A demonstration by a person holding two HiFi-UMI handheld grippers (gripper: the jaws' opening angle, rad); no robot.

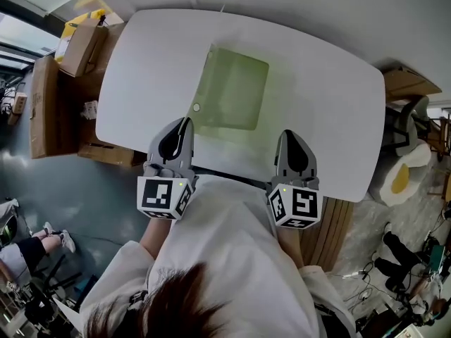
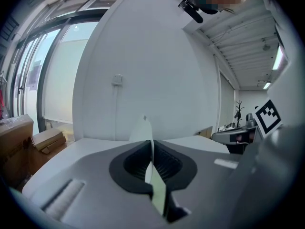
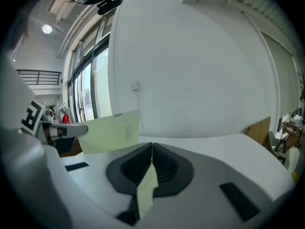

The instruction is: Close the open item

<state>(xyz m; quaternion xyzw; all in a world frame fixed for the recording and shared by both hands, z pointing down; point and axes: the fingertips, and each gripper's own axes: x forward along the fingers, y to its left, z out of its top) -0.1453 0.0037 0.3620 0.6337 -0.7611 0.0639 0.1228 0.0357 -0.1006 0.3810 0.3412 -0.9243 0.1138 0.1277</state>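
Folder point(image 1: 232, 86), pale green and translucent, lies near the middle of the white worktop point(image 1: 331, 97), with a small round snap point(image 1: 196, 108) at its left edge. Left tongs point(image 1: 185, 124) are at the near left corner of the folder and right tongs point(image 1: 288, 135) are past its near right corner; both point toward the far side of the worktop. In the left gripper view the left tongs point(image 2: 152, 151) are closed on a thin pale green layer of the folder point(image 2: 144, 130), which stands up on edge between the ribbed pads. In the right gripper view the right tongs point(image 3: 152, 151) are likewise closed on a thin green layer, and a raised part of the folder point(image 3: 112, 132) stands to their left. Cardboard boxes point(image 1: 77, 44) stand on the floor beyond the far left corner of the worktop.
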